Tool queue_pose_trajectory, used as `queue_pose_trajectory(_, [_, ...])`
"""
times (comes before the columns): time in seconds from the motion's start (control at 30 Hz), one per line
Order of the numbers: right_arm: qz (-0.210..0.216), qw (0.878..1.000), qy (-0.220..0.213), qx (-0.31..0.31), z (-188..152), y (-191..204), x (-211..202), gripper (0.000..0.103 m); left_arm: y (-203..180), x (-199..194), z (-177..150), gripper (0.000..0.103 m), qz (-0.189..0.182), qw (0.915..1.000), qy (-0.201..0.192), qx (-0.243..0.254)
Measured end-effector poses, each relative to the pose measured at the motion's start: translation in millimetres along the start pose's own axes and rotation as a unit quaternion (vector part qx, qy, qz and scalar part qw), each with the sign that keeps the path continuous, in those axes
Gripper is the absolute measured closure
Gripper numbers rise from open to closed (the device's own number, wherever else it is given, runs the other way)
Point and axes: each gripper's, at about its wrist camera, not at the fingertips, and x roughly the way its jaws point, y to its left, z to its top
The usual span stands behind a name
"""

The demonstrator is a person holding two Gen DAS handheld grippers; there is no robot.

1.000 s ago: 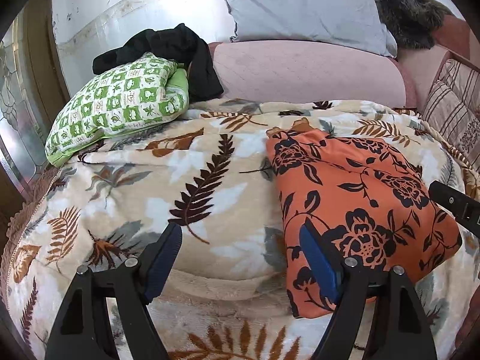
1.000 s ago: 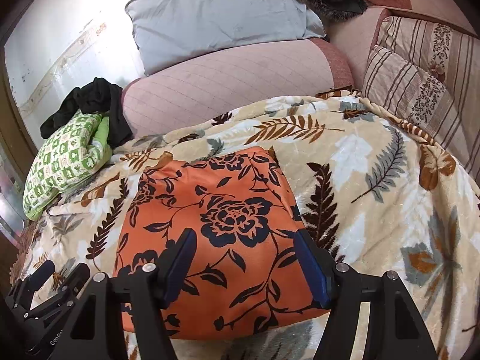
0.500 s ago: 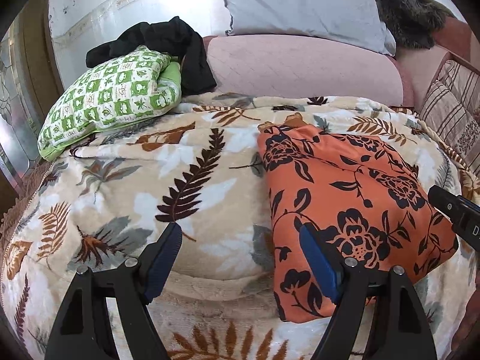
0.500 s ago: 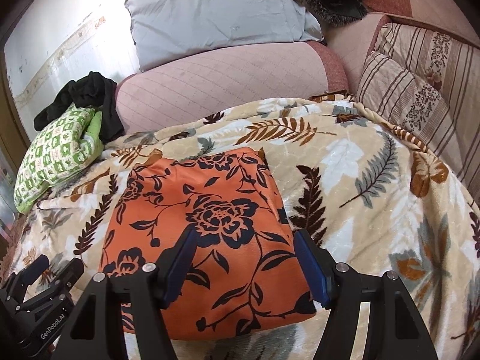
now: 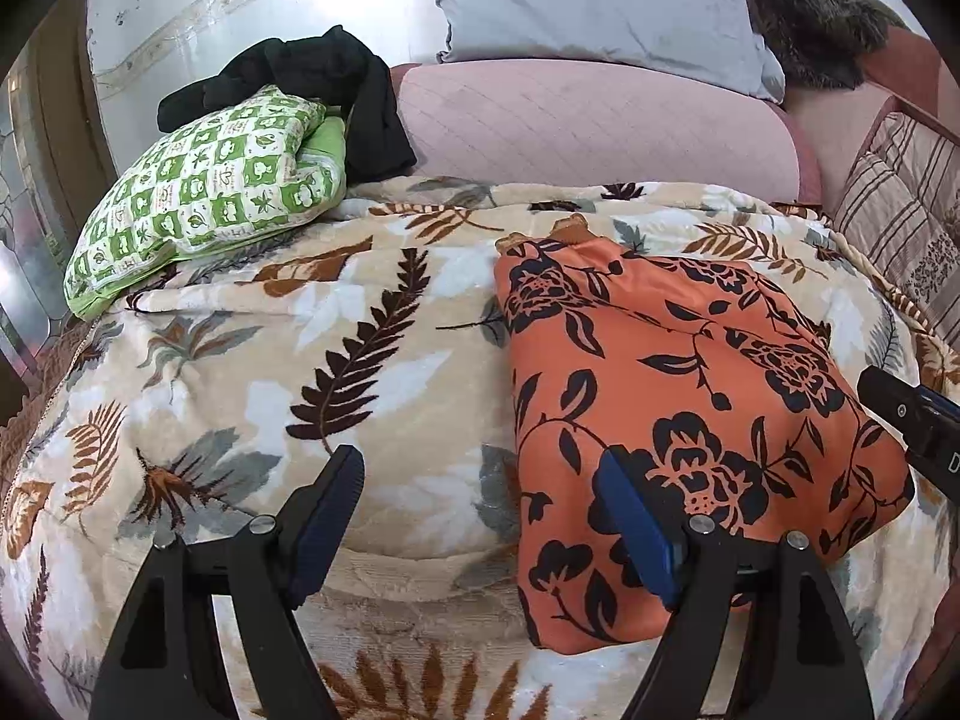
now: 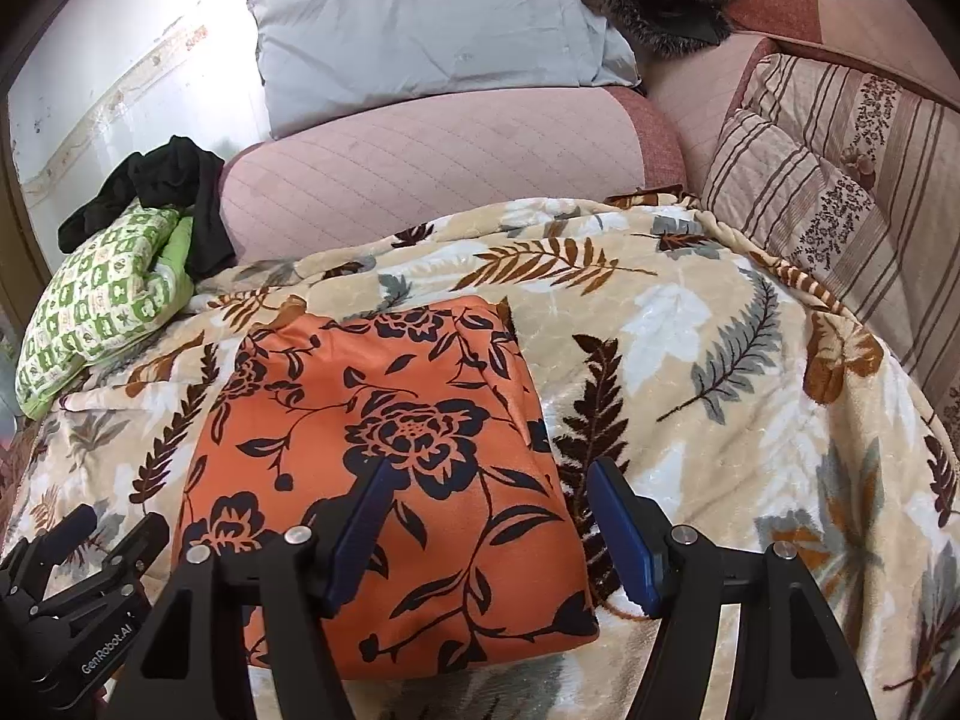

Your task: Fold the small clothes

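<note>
A folded orange garment with a black flower print lies flat on the leaf-patterned blanket; it also shows in the right wrist view. My left gripper is open and empty, above the blanket at the garment's near left edge. My right gripper is open and empty, above the garment's near right corner. Neither touches the cloth. The left gripper's body shows at the lower left of the right wrist view.
A green checked pillow with black clothing on it lies at the back left. A pink bolster and grey pillow line the back. Striped cushions stand at the right.
Both grippers have drawn back and up slightly from the garment, so more of the bed shows. The garment has not moved. Both stay open.
</note>
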Motion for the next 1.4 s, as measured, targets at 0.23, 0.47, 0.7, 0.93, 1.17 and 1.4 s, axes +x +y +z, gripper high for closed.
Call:
queue_pose_trajectory(0.23, [0.014, 1.000, 0.014, -0.003, -1.4, 2.0, 4.4, 0.040, -2.9, 17.7, -6.8, 0.022, 0.002, 0.9991, 0.040, 0.008])
queue_pose_trajectory(0.47, [0.028, 0.993, 0.112, 0.002, -14.0, -1.3, 47.1, 0.063, -1.7, 20.0, -8.5, 0.019, -0.003, 0.9990, 0.044, 0.009])
queue_pose_trajectory(0.7, [0.015, 0.996, 0.086, 0.000, -12.1, 0.8, 36.8, 0.062, -2.4, 18.2, -7.6, 0.019, 0.003, 0.9991, 0.041, 0.014])
queue_pose_trajectory(0.93, [0.018, 0.999, 0.027, -0.013, -1.3, 7.0, 15.6, 0.062, -3.9, 17.3, -7.8, 0.019, 0.007, 0.9991, 0.038, 0.018])
queue_pose_trajectory(1.17, [0.030, 0.994, 0.098, 0.026, -8.5, -5.2, 46.0, 0.062, -5.1, 17.3, -7.9, 0.019, 0.009, 0.9990, 0.037, 0.023])
queue_pose_trajectory(1.4, [0.034, 0.997, 0.056, 0.034, -4.7, -4.9, 27.6, 0.056, -5.2, 16.4, -7.6, 0.019, 0.006, 0.9991, 0.037, 0.020])
